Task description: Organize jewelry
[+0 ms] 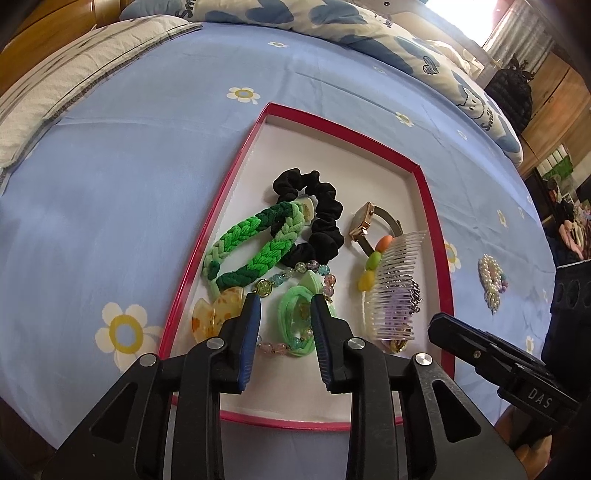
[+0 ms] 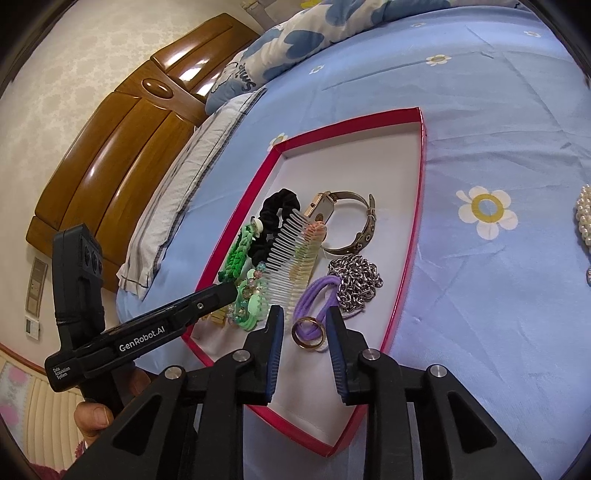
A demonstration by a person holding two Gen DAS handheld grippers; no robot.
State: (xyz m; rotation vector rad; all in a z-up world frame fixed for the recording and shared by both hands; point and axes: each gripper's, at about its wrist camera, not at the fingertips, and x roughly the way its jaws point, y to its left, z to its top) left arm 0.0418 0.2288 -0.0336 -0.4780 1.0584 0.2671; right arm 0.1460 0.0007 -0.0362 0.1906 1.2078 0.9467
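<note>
A red-rimmed tray (image 1: 430, 221) (image 2: 406, 280) with a white floor lies on the blue bedsheet. My left gripper (image 1: 285, 301) is open over its near part, with a light green hair tie (image 1: 295, 325) and a bead bracelet (image 1: 306, 271) lying between the fingers. My right gripper (image 2: 304, 312) is open too, and a gold ring (image 2: 308, 332) on purple hair ties (image 2: 317, 295) rests between its fingers on the tray floor. Also in the tray are a green braided band (image 1: 251, 247), a black scrunchie (image 1: 325, 214), a watch (image 2: 354, 221), a clear comb (image 2: 291, 258) and a silver chain (image 2: 354, 280).
A pearl hairpiece (image 1: 489, 280) (image 2: 585, 218) lies on the sheet to the right of the tray. Pillows and a quilt (image 1: 332, 22) lie at the far end of the bed, beside a wooden headboard (image 2: 122, 147). A yellow flower clip (image 1: 214, 314) sits at the tray's near left.
</note>
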